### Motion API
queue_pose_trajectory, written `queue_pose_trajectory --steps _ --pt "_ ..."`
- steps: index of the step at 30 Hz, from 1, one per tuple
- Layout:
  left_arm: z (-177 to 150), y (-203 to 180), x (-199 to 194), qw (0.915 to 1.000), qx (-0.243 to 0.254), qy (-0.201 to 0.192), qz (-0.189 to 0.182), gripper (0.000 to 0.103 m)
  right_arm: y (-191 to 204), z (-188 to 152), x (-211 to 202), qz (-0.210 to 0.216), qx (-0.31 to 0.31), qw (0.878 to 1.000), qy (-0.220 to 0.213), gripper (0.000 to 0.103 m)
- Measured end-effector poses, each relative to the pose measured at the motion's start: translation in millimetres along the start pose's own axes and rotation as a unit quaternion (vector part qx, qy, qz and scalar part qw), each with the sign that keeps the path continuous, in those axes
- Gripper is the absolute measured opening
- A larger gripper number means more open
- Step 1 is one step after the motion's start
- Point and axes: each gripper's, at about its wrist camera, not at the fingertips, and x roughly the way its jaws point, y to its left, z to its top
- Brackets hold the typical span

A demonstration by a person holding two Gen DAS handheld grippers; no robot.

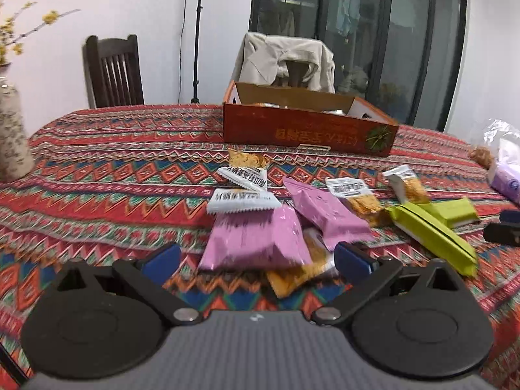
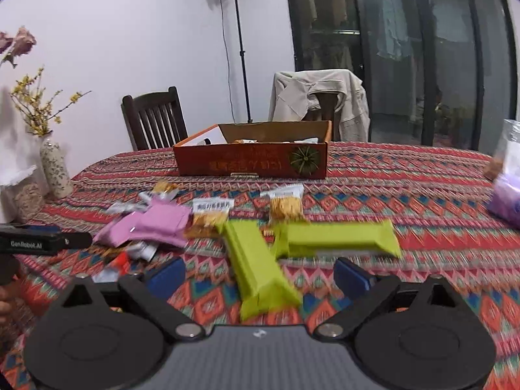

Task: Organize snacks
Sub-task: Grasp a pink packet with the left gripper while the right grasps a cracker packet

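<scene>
- Left gripper (image 1: 256,258), tongs spread and holding nothing, hangs over a pink foil snack packet (image 1: 255,237) at six o'clock of the pile.
- Open orange cardboard box (image 1: 305,133) waits at twelve o'clock, likely the snacks' destination.
- Right gripper (image 2: 260,276), tongs released, straddles a blurred lime-green wrapped bar (image 2: 260,269).

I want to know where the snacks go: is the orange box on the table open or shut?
Open. The orange box has no lid over its top, and a few packets show inside, above its front wall.
</scene>
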Motion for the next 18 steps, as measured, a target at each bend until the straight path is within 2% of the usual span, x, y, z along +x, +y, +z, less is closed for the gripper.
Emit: queue_pose_trajectory --steps 1,3,7,10,12,14,15,18 --pt "2.3 -0.4 6.8 1.0 0.0 0.0 -0.003 0.103 -3.1 5.8 11.6 0.004 -0.001 1.0 0.004 0.095" --pt "6.5 1.5 20.0 0.9999 -0.007 0.002 -0.01 0.102 -8.7 17.3 37.4 0.013 0.002 1.0 0.017 0.087" --pt "9.3 10.0 41.6 0.9992 -0.033 0.023 -0.009 0.083 -17.6 38.1 82.1 0.011 0.01 0.999 0.032 0.083" --pt "8.6 13.8 47.5 0.9987 -0.04 0.026 -0.018 0.081 -23.7 49.2 112.8 0.005 0.008 0.999 0.042 0.081" --pt "6.5 12.7 48.0 0.999 -0.033 0.02 -0.021 0.08 -25.7 51.5 129.4 0.001 0.003 0.999 0.049 0.072" --pt "4.4 11.7 48.1 0.9992 -0.028 0.016 -0.021 0.079 -25.4 49.8 142.5 -0.008 -0.007 0.998 0.061 0.068" --pt "3.3 10.5 47.7 0.9994 -0.024 0.014 -0.021 0.078 -24.7 48.1 147.0 -0.009 -0.013 0.998 0.065 0.059" --pt "2.1 8.6 46.0 0.9995 -0.02 0.012 -0.023 0.071 -24.8 42.5 156.5 -0.009 -0.021 0.997 0.074 0.045"
